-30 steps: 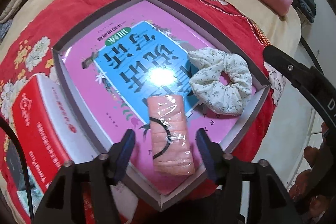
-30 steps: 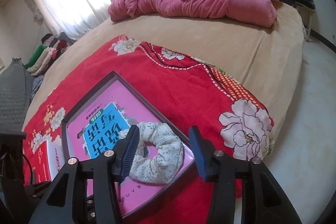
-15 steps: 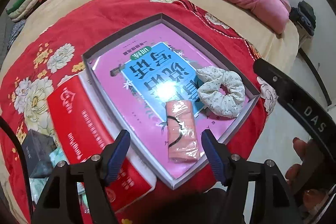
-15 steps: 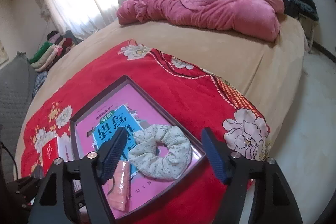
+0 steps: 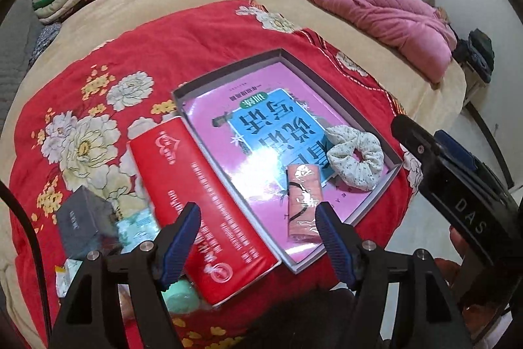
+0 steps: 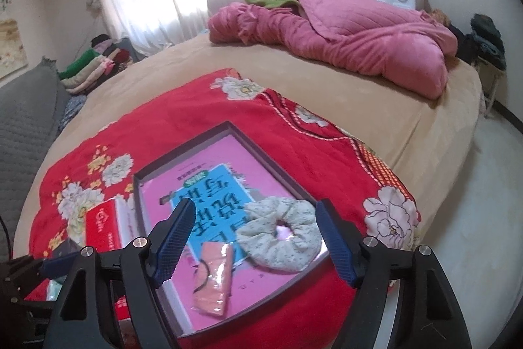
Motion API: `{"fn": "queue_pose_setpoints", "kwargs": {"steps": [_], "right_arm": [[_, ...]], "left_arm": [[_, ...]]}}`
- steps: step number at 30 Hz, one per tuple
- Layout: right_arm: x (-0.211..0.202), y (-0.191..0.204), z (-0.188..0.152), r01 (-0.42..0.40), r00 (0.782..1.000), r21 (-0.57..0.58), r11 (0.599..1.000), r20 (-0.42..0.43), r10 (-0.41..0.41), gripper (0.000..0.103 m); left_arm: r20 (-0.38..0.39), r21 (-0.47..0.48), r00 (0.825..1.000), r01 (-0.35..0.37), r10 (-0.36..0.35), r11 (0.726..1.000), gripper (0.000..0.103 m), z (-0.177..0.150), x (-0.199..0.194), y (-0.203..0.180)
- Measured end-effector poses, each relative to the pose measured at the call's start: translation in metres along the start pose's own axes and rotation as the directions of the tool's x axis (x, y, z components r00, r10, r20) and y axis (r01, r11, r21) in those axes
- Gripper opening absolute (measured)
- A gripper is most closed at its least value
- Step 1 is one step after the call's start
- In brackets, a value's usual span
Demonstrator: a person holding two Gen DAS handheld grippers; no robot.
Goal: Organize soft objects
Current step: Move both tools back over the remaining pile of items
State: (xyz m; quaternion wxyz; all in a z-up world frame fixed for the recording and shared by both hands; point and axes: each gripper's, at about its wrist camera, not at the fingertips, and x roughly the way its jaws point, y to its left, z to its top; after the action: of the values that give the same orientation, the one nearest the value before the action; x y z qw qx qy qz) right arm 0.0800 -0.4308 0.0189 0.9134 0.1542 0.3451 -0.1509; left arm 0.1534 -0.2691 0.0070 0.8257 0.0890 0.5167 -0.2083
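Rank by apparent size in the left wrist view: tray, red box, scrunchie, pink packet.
1. tray
2. red box, nearer the camera, so flattered
3. scrunchie and pink packet: look alike, not ranked

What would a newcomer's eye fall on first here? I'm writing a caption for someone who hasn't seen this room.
The red flowered blanket spread over the near part of the bed, with a shallow box on it holding a pink and blue book. On the book lie a white flowered scrunchie and a wrapped pink roll. A rumpled pink quilt lies at the bed's far side.
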Motion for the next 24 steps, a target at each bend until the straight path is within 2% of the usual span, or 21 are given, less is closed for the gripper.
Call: {"fn": "queue_pose_setpoints", "kwargs": {"steps": [13,24], "right_arm": [[-0.027,0.038,-0.004,-0.029,0.999,-0.075,0.997,0.031,0.032,0.078],[-0.049,0.059,-0.009,-0.056,0.997,-0.122,0.991,0.049,0.063,0.078]], "left_arm": [[0.042,-0.048,0.996,-0.073,0.075,0.996,0.072,-0.028,-0.031,0.039],[0.07,-0.073,0.994,-0.081,0.086,0.994,0.072,-0.043,-0.055,0.054]]}}
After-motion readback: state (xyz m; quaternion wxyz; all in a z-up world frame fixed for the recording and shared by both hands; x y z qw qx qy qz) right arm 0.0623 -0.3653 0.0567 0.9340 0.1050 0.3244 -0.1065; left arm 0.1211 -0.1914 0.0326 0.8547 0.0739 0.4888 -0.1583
